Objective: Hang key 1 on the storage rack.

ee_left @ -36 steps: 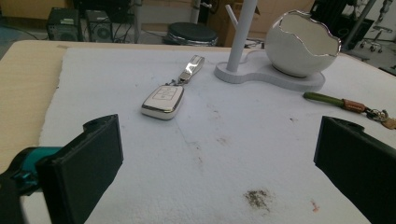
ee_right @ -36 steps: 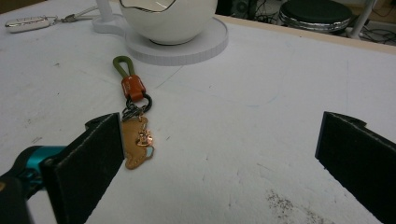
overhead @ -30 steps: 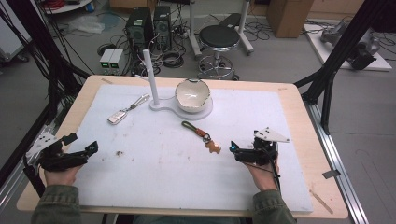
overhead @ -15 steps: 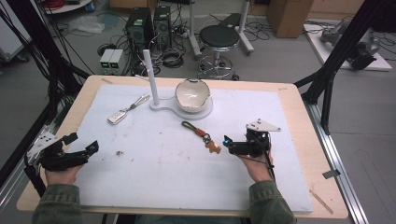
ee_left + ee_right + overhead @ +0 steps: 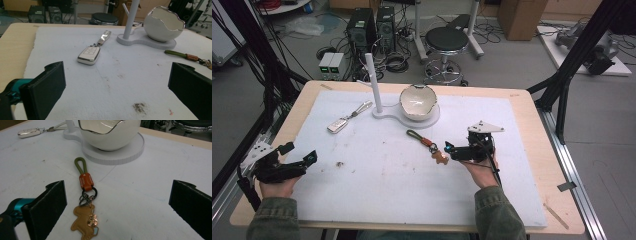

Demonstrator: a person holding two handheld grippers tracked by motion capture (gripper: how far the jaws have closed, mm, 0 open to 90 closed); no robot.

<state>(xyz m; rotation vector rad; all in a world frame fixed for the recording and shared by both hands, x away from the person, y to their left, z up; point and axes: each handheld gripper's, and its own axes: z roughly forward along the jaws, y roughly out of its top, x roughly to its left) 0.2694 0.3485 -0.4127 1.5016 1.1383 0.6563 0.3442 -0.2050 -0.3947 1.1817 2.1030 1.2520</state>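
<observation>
High view: right gripper point(image 5: 449, 148) has moved in from the right over the last second and now sits just beside the keychain point(image 5: 428, 145), jaws spread wide, nothing held. Keychain lies flat on the white mat point(image 5: 512, 200), in front of the egg-shaped bowl point(image 5: 417, 101), green loop end toward the bowl, tan leather charm toward the gripper.

Right gripper view: charm point(image 5: 85, 221) and orange tab lie between the jaws but off toward the left one; not yet centred, no contact.

Left gripper point(image 5: 302, 161) unchanged, parked well to the left of the bowl, near the table edge, jaws apart and empty. Car key fob point(image 5: 89, 54) lies untouched, left of the bowl's stand.

Judgement: approach is nearly complete; a pickup of the keychain looks like the step in hand, needing a small sideways correction before closing.
</observation>
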